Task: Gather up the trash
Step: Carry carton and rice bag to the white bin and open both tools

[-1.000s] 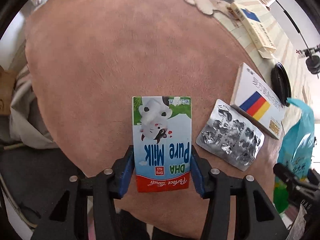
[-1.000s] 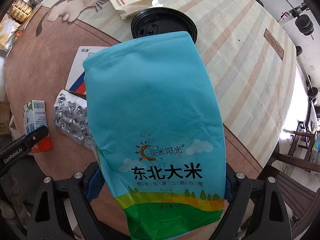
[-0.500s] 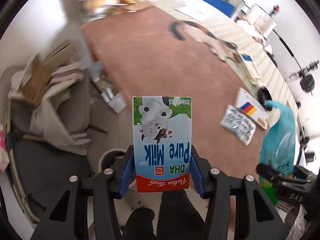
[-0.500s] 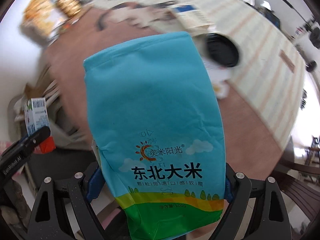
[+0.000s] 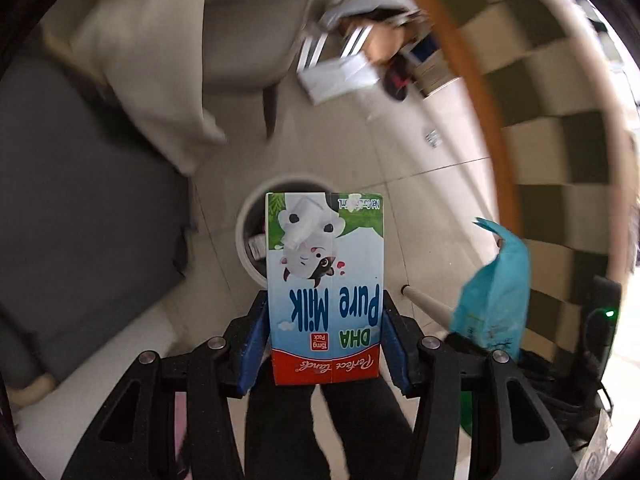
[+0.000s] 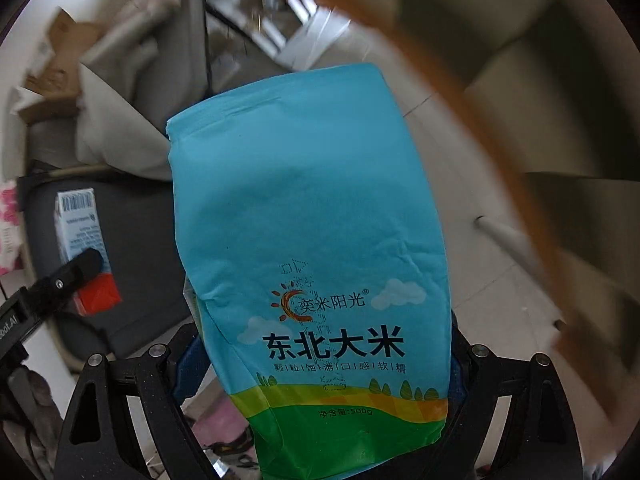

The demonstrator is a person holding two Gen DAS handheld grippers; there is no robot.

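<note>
Holding the milk carton (image 5: 325, 280) clamped between its blue pads, the left tool (image 5: 324, 344) hangs over the round bin (image 5: 244, 236) on the floor, while the right tool (image 6: 324, 364) stands wide, gripping the blue rice bag (image 6: 308, 216) by its lower end. The carton covers only the bin's right side, so letting go now could drop it outside. The bag looks broad against that mouth and may catch on the rim.
</note>
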